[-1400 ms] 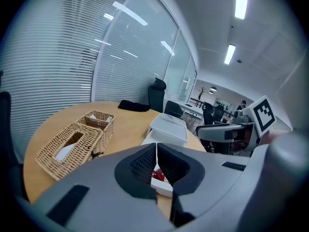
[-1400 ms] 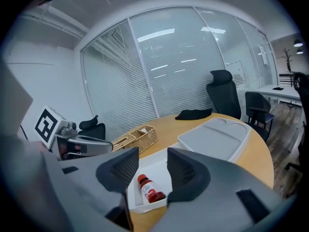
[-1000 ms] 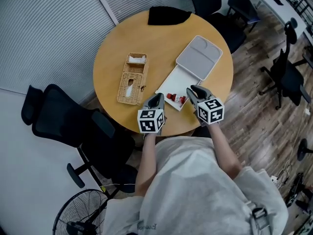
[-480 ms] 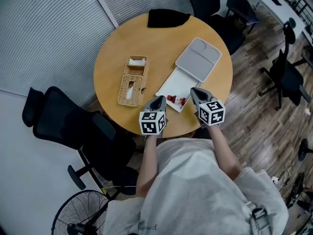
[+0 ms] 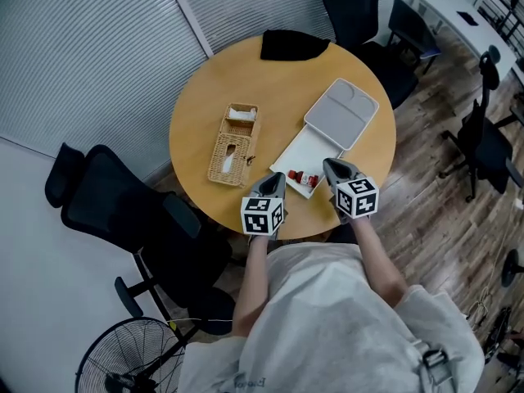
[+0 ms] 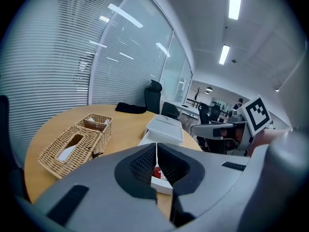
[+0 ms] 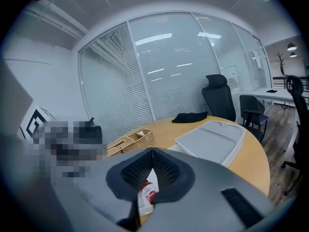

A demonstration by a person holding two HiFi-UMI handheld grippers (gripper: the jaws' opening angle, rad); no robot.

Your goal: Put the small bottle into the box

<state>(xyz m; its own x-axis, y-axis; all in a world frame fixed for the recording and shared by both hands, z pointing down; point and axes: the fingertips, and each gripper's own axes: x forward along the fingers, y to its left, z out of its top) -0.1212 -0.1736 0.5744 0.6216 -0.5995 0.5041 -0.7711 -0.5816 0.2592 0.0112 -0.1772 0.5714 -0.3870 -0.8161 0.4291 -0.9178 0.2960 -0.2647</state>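
Small red-and-white bottles (image 5: pixel 304 177) lie in the near end of the open white box (image 5: pixel 305 147), whose grey-white lid (image 5: pixel 342 113) is folded back behind it on the round wooden table (image 5: pixel 205 88). My left gripper (image 5: pixel 277 179) hovers just left of the bottles, its jaws meeting tip to tip (image 6: pixel 156 145) with nothing between them. My right gripper (image 5: pixel 330 164) sits just right of the box's near end, also shut and empty (image 7: pixel 152 150). One bottle (image 7: pixel 147 193) shows below and beyond its closed jaws. A red bottle cap (image 6: pixel 157 172) peeks out beyond the left jaws.
A wicker tissue basket (image 5: pixel 232 133) stands left of the box. A black cloth (image 5: pixel 293 45) lies at the table's far edge. Black office chairs (image 5: pixel 123 211) ring the table, and a fan (image 5: pixel 131 360) stands on the floor at lower left.
The right gripper's jaws, slightly apart a second ago, are now together. Both grippers have kept their places by the box; the head view itself has shifted a little.
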